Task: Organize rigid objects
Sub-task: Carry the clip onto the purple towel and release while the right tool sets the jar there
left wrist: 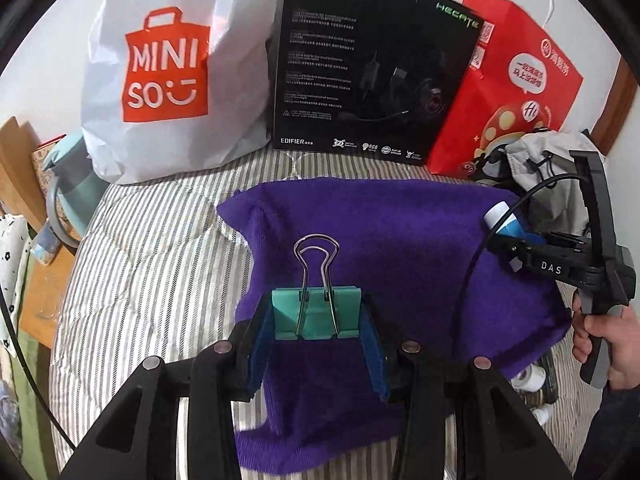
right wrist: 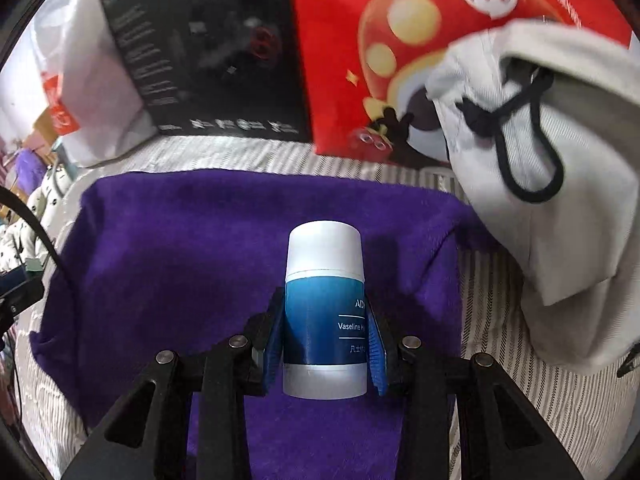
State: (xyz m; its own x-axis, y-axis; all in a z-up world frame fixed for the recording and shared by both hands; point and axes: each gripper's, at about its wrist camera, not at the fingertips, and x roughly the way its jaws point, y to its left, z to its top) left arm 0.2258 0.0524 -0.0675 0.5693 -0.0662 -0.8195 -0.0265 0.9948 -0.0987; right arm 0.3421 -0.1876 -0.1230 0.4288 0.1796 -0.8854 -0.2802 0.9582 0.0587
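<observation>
Your left gripper (left wrist: pixel 318 316) has its blue-padded fingers (left wrist: pixel 260 344) closed on the sides of a teal binder clip (left wrist: pixel 316 312), whose wire handles stand up and away from you; the clip sits over the purple towel (left wrist: pixel 400 232), though you cannot tell from this view whether it touches the cloth. Your right gripper (right wrist: pixel 325 340) is clamped on a blue bottle (right wrist: pixel 325 312) with a white cap, pads pressed to both sides of its body, cap pointing forward over the same towel. In the left wrist view that gripper and bottle appear at the towel's right edge, with your hand (left wrist: pixel 608 344) on the handle. The towel lies spread on a striped bedcover (left wrist: pixel 152 240). Behind it, a white MINISO bag (left wrist: pixel 168 68), a black headset box (left wrist: pixel 372 64) and a red paper bag (left wrist: pixel 508 80) stand in a row, and a grey drawstring pouch (right wrist: pixel 540 168) rests against the red bag, just beside the towel's far right corner.
</observation>
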